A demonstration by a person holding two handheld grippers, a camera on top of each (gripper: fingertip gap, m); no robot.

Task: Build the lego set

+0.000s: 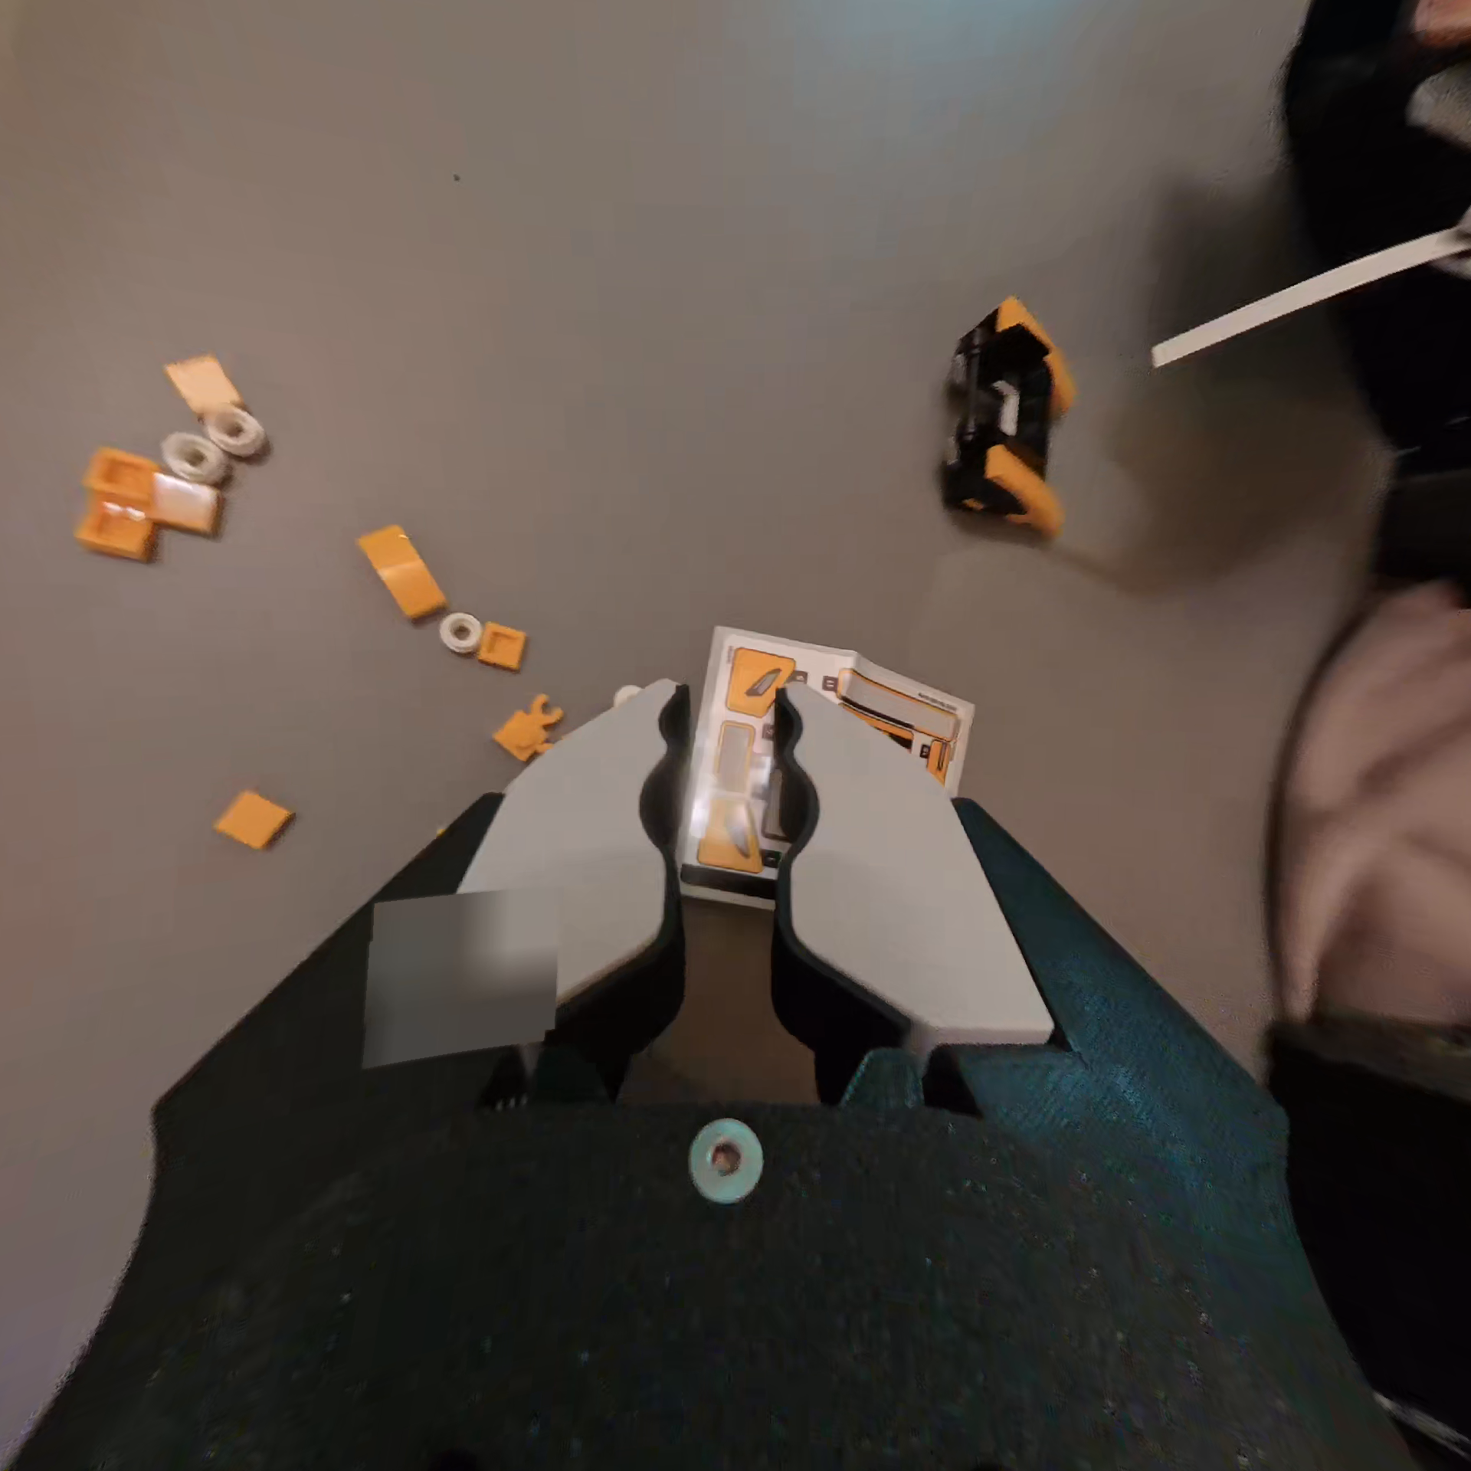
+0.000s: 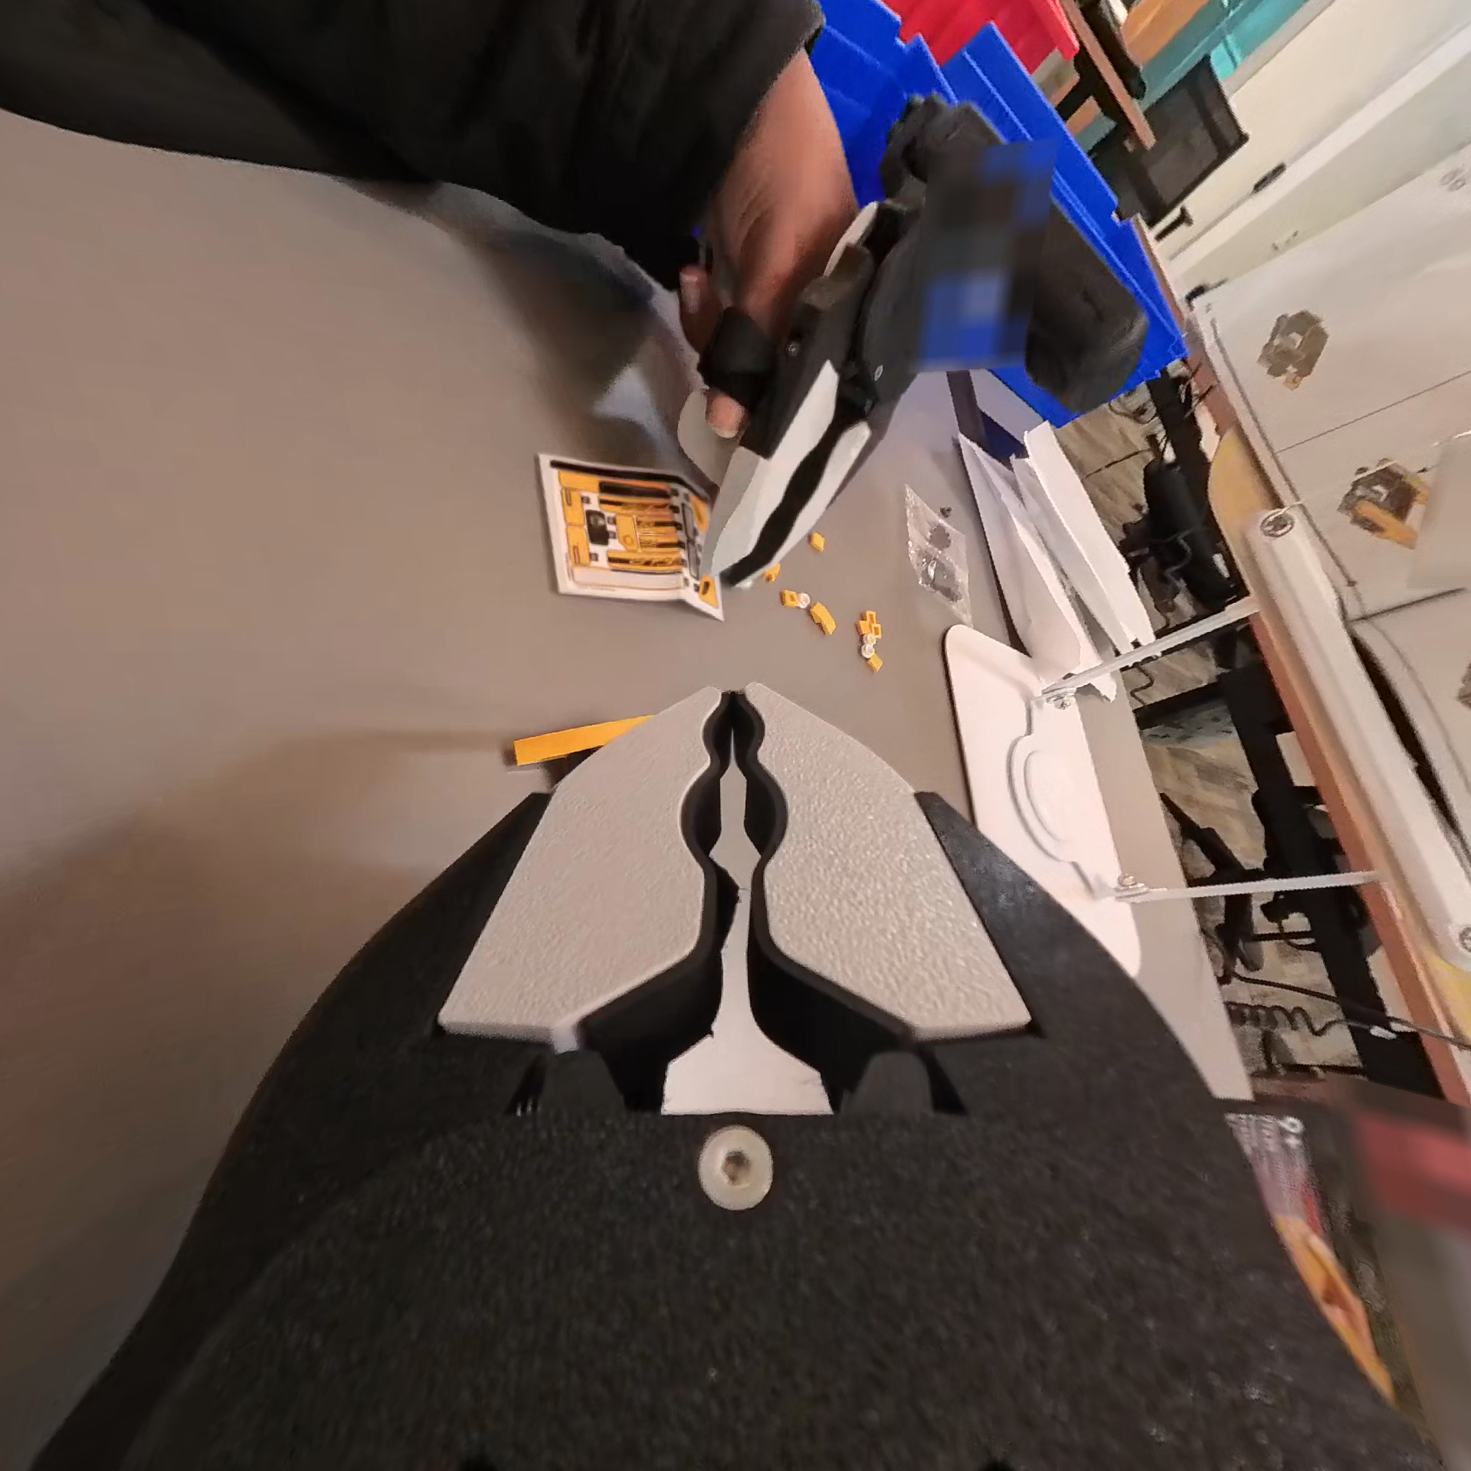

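My left gripper point(image 1: 732, 696) is open by a narrow gap and empty, hovering over a sticker sheet point(image 1: 836, 716) on the grey table. A partly built black and orange car point(image 1: 1003, 414) lies on its side to the far right. Loose orange tiles point(image 1: 402, 569) and small white wheel hubs point(image 1: 215, 446) are scattered to the left. My right gripper point(image 2: 736, 699) is shut on a thin sheet that shows white between its jaws point(image 2: 748, 1059) and orange point(image 2: 573, 740) on its left. In the right wrist view the left gripper point(image 2: 716, 573) points down at the sticker sheet point(image 2: 621, 533).
A clear bag of dark parts point(image 2: 935, 549), white papers point(image 2: 1051, 509) and a white stand base point(image 2: 1027, 796) lie near the table's right edge. Blue bins point(image 2: 1035, 159) stand beyond. Small orange pieces point(image 2: 828, 617) lie past the sticker sheet. A person's hand point(image 2: 764, 231) holds the left gripper.
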